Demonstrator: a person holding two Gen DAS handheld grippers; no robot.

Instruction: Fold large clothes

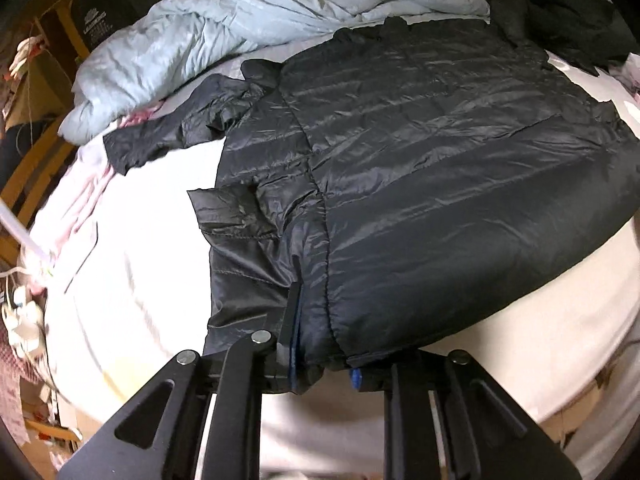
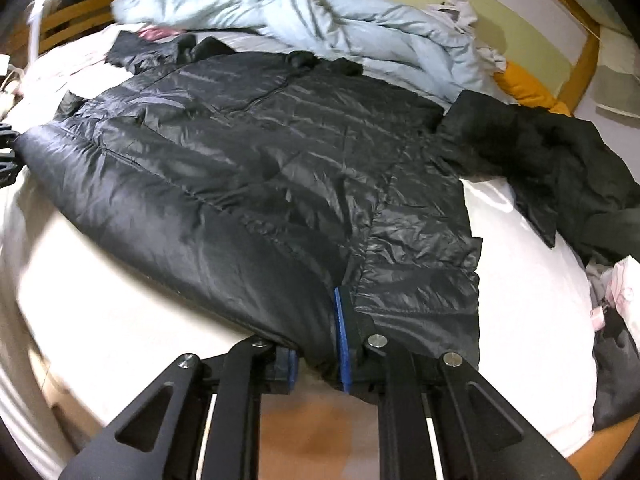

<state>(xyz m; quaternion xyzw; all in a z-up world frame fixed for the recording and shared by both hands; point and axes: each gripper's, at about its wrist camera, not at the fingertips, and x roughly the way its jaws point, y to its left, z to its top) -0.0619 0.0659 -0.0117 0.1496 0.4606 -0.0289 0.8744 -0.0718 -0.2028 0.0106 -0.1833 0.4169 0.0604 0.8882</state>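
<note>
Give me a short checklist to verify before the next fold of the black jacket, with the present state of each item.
1. Left tongs on the hem of the black puffer jacket: ok, fabric lies between the fingers.
2. Right tongs on the hem: ok, likewise.
3. Firmness of both grips: cannot tell.
4. Jacket body spread flat on the white sheet: ok.
5. Left sleeve straight: not ok, crumpled.
6. Far side clear: not ok, the blue duvet and another dark garment touch the jacket.
</note>
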